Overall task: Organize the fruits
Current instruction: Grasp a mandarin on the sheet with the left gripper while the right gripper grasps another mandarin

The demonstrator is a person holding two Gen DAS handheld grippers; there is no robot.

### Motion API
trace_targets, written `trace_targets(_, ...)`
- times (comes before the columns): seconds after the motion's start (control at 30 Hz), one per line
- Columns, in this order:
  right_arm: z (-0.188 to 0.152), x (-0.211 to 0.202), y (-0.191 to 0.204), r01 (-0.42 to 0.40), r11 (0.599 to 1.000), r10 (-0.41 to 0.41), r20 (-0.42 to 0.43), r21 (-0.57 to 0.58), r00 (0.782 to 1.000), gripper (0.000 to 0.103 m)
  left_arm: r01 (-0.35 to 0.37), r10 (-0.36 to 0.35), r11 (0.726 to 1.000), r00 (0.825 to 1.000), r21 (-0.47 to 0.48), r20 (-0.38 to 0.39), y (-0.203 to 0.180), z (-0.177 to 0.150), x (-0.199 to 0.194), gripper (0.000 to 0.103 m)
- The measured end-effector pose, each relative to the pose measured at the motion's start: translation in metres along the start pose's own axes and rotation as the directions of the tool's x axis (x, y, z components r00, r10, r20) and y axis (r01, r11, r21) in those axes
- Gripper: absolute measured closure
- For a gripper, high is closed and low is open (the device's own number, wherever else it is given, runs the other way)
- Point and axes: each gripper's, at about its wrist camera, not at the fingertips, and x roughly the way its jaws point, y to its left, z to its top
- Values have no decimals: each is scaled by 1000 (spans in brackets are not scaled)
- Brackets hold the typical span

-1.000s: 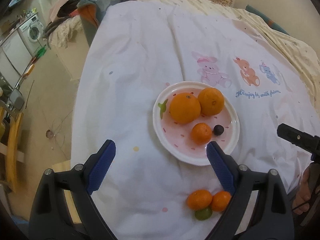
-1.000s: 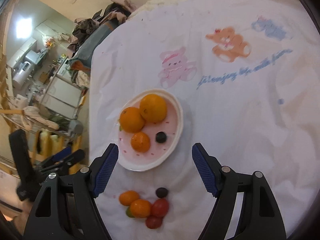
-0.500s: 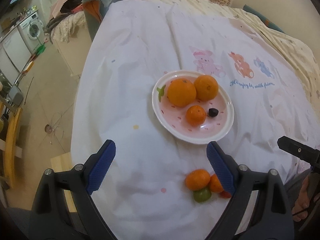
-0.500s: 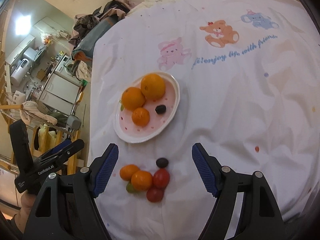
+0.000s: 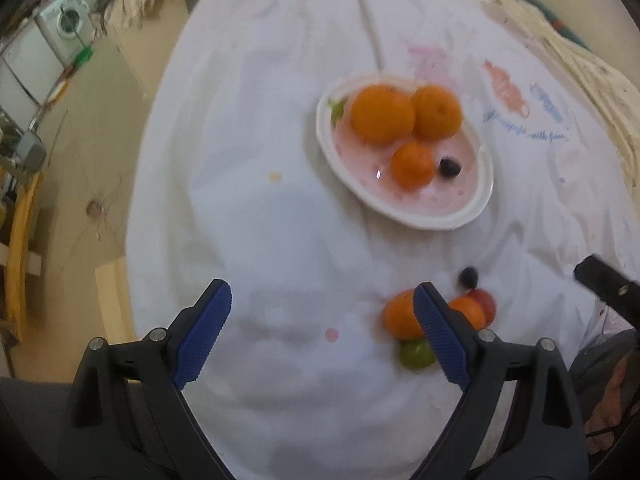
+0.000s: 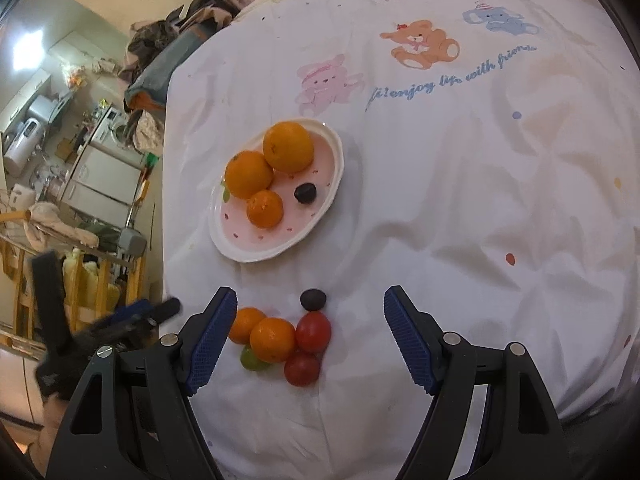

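A white and pink plate (image 6: 320, 236) (image 5: 472, 216) on the white sheet holds two large oranges (image 6: 288, 146), a small mandarin (image 6: 265, 208) and a dark grape (image 6: 305, 193). Nearer me lies a loose pile: two mandarins (image 6: 273, 339), a green grape (image 6: 252, 360), two red tomatoes (image 6: 313, 331) and a dark grape (image 6: 313, 299). My right gripper (image 6: 310, 328) is open and empty, its jaws either side of the pile. My left gripper (image 5: 322, 326) is open and empty, left of the pile (image 5: 400, 314).
The white sheet (image 6: 460, 200) with cartoon animals covers the bed. Its left edge drops to a floor with a washing machine (image 5: 64, 24) and wooden furniture (image 6: 24, 280). Clothes (image 6: 180, 40) are heaped at the far left corner.
Both grippers have drawn back toward me, so the plate looks farther off and the whole pile shows. The left wrist view is blurred by motion. Both stay open.
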Motion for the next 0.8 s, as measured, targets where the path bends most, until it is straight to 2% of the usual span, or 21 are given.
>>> trace_targets(0.1, 2, 2, -4, -1, 1000, 1, 1, 20, 1000, 24, 32, -33, 999, 997, -9, -75, -2, -5, 16, 13)
trace_targets(0.2, 5, 9, -12, -24, 997, 26, -22, 71, 999, 24, 82, -82, 997, 990, -9, -117, -11, -7, 25, 17)
trace_targets(0.27, 7, 12, -15, -32, 995, 34, -29, 90, 999, 24, 123, -124, 992, 982, -19, -144, -19, -8, 31, 27)
trace_targets(0.43, 10, 13, -20, -42, 992, 46, -31, 117, 998, 24, 170, -195, 978, 954, -124, -229, -29, -7, 50, 35)
trace_targets(0.6, 11, 13, -26, -64, 986, 70, -33, 152, 997, 24, 167, -225, 958, 941, -232, -252, -28, -4, 60, 39)
trace_targets(0.77, 12, 13, -28, -68, 984, 74, -31, 164, 997, 24, 213, -297, 928, 919, -307, -259, -29, -5, 65, 62)
trace_targets(0.8, 11, 14, -28, -67, 984, 74, -33, 166, 997, 24, 221, -304, 926, 917, -305, -258, -31, -5, 65, 62)
